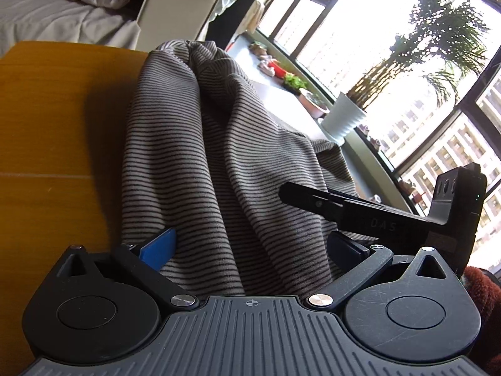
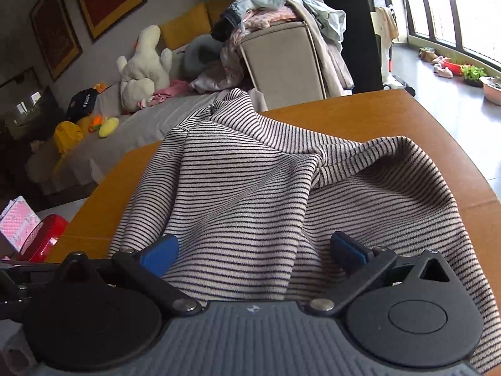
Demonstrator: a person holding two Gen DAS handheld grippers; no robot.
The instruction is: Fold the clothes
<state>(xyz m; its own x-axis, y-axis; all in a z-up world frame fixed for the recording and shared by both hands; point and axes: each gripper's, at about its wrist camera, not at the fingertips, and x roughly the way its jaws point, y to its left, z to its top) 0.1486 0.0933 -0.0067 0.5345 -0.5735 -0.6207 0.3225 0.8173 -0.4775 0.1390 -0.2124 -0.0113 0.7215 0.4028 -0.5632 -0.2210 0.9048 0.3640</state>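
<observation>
Left wrist: "DAS" embossed on right gripper (image 1: 285,192) body.

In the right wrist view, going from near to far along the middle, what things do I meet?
Right claw → striped garment → orange table → beige armchair → pile of clothes on its top.

The striped garment (image 2: 238,188) lies bunched on the table (image 2: 391,119), spreading between the fingers of both the left gripper (image 1: 250,250) and the right gripper (image 2: 253,250). Behind the table stands a sofa (image 2: 131,116) carrying a plush toy (image 2: 144,65); a potted plant (image 1: 347,116) stands by the window.
</observation>
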